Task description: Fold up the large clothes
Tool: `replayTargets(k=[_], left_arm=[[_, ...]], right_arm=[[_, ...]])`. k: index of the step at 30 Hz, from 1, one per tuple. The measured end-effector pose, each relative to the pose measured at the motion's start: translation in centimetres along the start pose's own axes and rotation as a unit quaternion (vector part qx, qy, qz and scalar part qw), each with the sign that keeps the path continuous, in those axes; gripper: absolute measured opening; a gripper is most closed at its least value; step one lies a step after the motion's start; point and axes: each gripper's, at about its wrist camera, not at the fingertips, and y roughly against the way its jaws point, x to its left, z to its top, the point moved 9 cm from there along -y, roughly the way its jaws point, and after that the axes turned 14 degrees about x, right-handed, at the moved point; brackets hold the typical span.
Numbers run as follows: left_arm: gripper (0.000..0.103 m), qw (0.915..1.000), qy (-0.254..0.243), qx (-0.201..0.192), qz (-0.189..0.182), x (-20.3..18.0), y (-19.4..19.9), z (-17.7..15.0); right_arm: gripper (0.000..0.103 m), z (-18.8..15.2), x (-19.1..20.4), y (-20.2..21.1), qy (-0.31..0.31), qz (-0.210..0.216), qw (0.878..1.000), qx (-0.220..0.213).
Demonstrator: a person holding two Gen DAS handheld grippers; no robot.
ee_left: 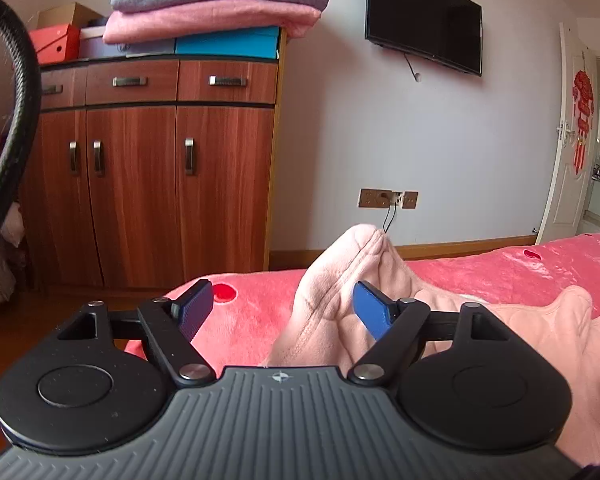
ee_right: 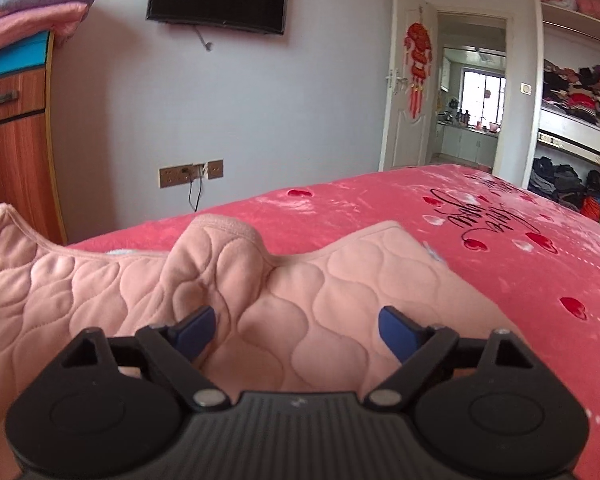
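A pale pink quilted garment (ee_right: 340, 280) lies spread on a bright pink bedspread (ee_right: 380, 208) printed with red hearts. In the left wrist view a bunched corner of the garment (ee_left: 328, 280) stands up in a peak between my fingers. My left gripper (ee_left: 284, 312) is open wide. Its right pad (ee_left: 374, 312) lies against the cloth, and its left pad (ee_left: 196, 312) is clear of it. My right gripper (ee_right: 300, 332) is open just above the flat quilted cloth. A raised fold (ee_right: 220, 264) sits beside its left finger (ee_right: 196, 332). Nothing is gripped.
A wooden cabinet (ee_left: 140, 180) with folded blankets and boxes on top stands beyond the bed's far left. A TV (ee_left: 424, 20) hangs on the wall, a black hose (ee_left: 20, 92) curves at the left edge. An open door (ee_right: 404, 92) and clothes shelves (ee_right: 576, 100) are at the right.
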Motion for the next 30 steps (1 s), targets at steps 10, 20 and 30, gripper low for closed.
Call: replayTargets(k=[10, 20, 30], left_arm=[[0.100, 0.9959, -0.075, -0.011, -0.049, -2.4, 7.8, -0.4], [0.103, 0.9807, -0.152, 0.008, -0.123, -1.9, 18.5, -2.8], [0.103, 0.9677, -0.167, 0.043, -0.184, 2.3, 27.2, -2.5]], right_arm=[[0.096, -9.4, -4.7, 11.5, -0.065, -0.020, 0.996, 0.050], [0.096, -16.5, -8.8, 22.2, -0.130, -0.040, 0.985, 0.102], [0.096, -16.6, -9.4, 32.2, -0.154, -0.030, 0.986, 0.063]])
